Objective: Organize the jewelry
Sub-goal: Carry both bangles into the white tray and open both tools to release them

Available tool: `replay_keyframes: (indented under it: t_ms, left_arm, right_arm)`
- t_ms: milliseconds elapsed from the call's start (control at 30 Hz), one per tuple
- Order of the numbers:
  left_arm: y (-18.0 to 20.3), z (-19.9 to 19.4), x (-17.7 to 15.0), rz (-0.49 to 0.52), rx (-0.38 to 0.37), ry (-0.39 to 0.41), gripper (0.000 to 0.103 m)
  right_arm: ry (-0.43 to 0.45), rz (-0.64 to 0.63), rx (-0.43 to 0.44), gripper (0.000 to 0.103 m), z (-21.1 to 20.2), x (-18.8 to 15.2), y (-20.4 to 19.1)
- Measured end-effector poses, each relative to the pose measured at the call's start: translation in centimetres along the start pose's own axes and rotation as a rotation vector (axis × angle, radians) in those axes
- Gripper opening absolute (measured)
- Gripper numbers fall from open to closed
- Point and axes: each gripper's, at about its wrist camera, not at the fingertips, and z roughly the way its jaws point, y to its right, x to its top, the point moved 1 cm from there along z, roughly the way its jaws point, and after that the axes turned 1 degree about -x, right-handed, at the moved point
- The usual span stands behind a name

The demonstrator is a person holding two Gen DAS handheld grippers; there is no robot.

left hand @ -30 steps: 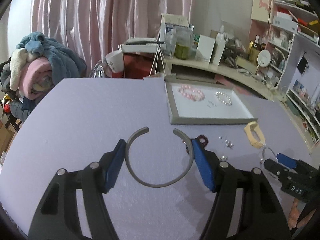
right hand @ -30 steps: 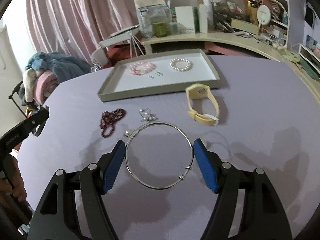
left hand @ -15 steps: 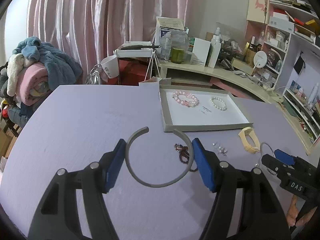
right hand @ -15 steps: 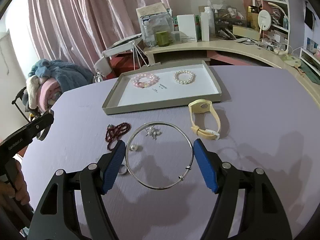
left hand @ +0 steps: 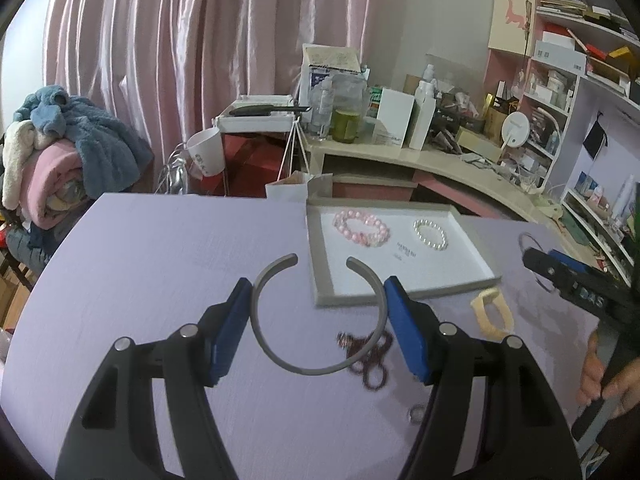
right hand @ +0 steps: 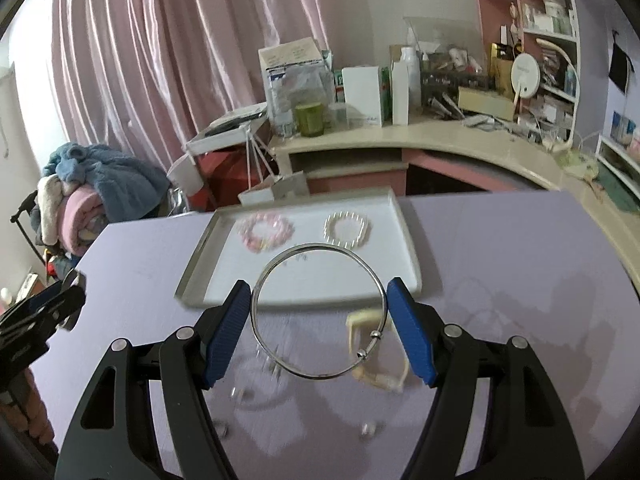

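My left gripper (left hand: 318, 316) is shut on a grey open cuff bangle (left hand: 312, 368), held above the purple table. My right gripper (right hand: 320, 320) is shut on a thin silver bangle (right hand: 280, 354) with two small beads, also held in the air. The grey tray (left hand: 320, 276) lies ahead and holds a pink bead bracelet (left hand: 362, 227), a white pearl bracelet (left hand: 430, 234) and small pins; it also shows in the right wrist view (right hand: 192, 276). A dark red bead string (left hand: 372, 364), a yellow watch (left hand: 492, 316) and small silver pieces (right hand: 240, 394) lie on the table.
The purple table (left hand: 160, 260) ends at a curved cream desk (left hand: 460, 164) crowded with boxes and bottles. A pile of blankets (left hand: 60, 160) sits at the left. Shelves (left hand: 568, 92) stand at the right. The right gripper shows in the left wrist view (left hand: 536, 258).
Both grippers have risen from the table with their bangles and moved forward toward the tray. The loose jewelry now lies lower in both views.
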Motion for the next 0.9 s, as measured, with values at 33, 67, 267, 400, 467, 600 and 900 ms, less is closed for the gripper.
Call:
replay_keyframes:
  t_ms: [33, 67, 267, 400, 467, 600, 900]
  left_arm:
    - [0.1, 0.3, 0.5, 0.0, -0.004, 0.003, 0.067]
    - [0.1, 0.6, 0.9, 0.0, -0.006, 0.005, 0.067]
    - [0.8, 3.6, 3.8, 0.006, -0.025, 0.005, 0.067]
    - [1.0, 5.7, 4.7, 0.005, -0.034, -0.013, 0.067]
    - [1.2, 6.6, 4.8, 0.007, -0.037, -0.022, 0.067]
    - [1.5, 8.6, 5.0, 0.01, -0.043, -0.046, 0.067]
    - [2.2, 11.8, 5.0, 0.02, -0.055, -0.092, 0.067]
  right_arm:
    - [-0.011, 0.004, -0.002, 0.071, 1.0, 0.8, 0.2]
    - [-0.021, 0.008, -0.001, 0.071, 1.7, 1.4, 0.3]
    - [-0.115, 0.021, -0.007, 0.071, 7.2, 3.4, 0.6]
    - [-0.189, 0.008, -0.035, 0.072, 11.1, 3.6, 0.5]
    - [-0.228, -0.006, -0.054, 0.072, 13.0, 3.3, 0.7]
    - [-0.265, -0.009, -0.074, 0.072, 15.2, 3.0, 1.3]
    - [-0.254, 0.028, -0.032, 0.084, 14.6, 2.9, 2.6]
